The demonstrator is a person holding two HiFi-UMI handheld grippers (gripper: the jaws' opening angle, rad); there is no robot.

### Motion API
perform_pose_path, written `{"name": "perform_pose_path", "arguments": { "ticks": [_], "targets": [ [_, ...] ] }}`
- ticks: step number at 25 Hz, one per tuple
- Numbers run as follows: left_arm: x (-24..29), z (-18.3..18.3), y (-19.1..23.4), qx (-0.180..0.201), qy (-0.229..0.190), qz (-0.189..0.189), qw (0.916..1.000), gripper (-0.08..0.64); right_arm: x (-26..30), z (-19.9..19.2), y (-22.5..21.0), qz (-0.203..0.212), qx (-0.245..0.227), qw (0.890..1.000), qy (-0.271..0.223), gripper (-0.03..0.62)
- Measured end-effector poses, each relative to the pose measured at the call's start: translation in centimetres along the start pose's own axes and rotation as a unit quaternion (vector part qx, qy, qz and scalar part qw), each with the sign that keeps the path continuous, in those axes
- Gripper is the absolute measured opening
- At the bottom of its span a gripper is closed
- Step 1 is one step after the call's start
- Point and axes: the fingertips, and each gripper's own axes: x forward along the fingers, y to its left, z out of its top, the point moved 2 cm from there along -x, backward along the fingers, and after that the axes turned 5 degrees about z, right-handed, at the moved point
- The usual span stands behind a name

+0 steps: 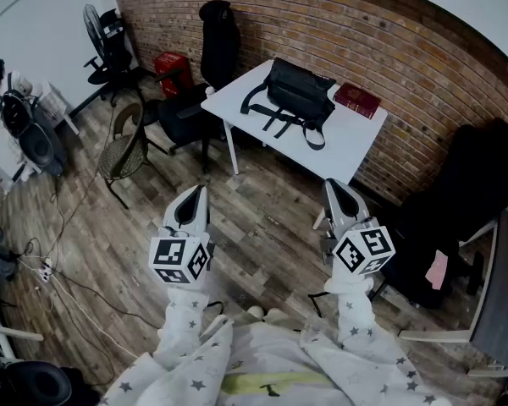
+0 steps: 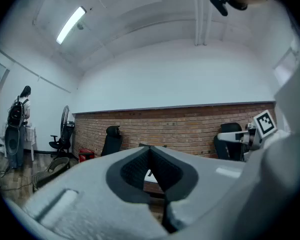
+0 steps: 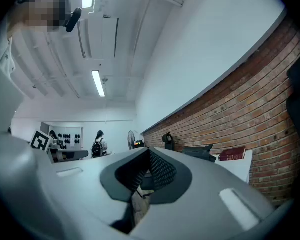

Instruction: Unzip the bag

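Brick-wall rm (image 1: 322, 24), bag (image 1: 298, 91) on table (image 1: 356, 146) ahead; L gripper (image 1: 198, 193), R gripper (image 1: 330, 186) level, jaws closed, empty.

A dark red book (image 1: 356, 100) lies on the white tabletop (image 1: 351, 146), beside the brick wall (image 1: 423, 74). A black office chair (image 1: 219, 41), red box (image 1: 171, 63) and fan (image 1: 93, 19) stand on the wood floor (image 1: 262, 227).

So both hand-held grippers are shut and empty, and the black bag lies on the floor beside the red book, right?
Not the floor: the head view shows the bag on the white table, beside the red book. The left hand-held gripper and right hand-held gripper are indeed shut and empty.
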Motion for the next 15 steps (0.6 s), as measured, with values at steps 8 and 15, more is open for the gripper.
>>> {"name": "perform_pose_path", "arguments": {
  "ticks": [8,15],
  "targets": [
    [0.5,-0.4,-0.5,-0.004,0.002,0.004,1.0000,-0.002,-0.3,-0.1,-1.0,-0.001,0.003,1.000,-0.001,-0.003],
    [1.5,0.0,-1.6,0.003,0.000,0.005,1.0000,-0.002,-0.3,0.8,-2.5,0.004,0.013,1.000,-0.018,-0.003]
  ]
}}
